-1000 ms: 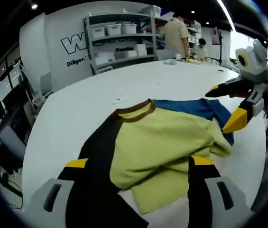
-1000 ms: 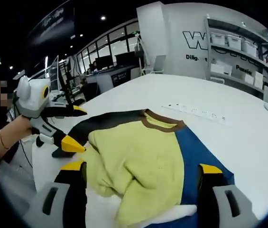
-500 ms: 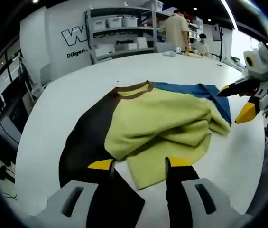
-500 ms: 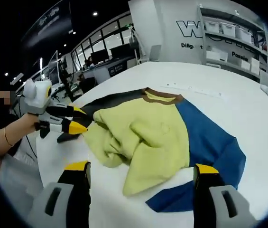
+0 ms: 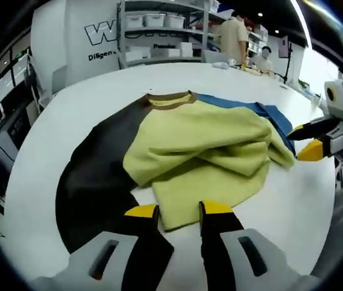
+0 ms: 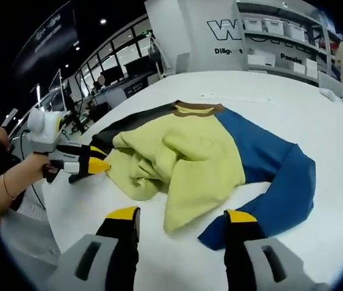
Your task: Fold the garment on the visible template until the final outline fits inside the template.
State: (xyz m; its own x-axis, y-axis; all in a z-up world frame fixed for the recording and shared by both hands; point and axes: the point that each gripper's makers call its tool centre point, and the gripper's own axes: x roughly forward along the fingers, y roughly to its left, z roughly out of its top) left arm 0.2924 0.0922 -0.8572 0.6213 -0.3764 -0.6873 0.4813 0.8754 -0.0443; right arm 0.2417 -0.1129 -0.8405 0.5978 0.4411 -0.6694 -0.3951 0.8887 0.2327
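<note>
left gripper [image 5: 178, 209]: empty, its yellow-tipped jaws now narrower than a second ago, drawn back off the cloth to hover just short of the yellow hem.
right gripper [image 6: 182, 213]: empty too, jaws apart at a middling gap that has closed a little; it has backed away from the sweater, whose near edge lies just ahead of its tips.
change read: both tools have let go and retreated, so I judge one fold finished and the next grasp not yet chosen.
sweater [image 5: 198, 148]: lies on the white table [image 5: 98, 100], soft thick knit, yellow middle heaped in rumpled ridges, dark sleeve flat to one side, blue sleeve [image 6: 280, 182] curving out on the other, brown ribbed collar [image 5: 170, 98] at the far end.
template: no outline can be made out, so fit cannot be judged.
outline: still broad and lumpy; more folding seems needed.
</note>
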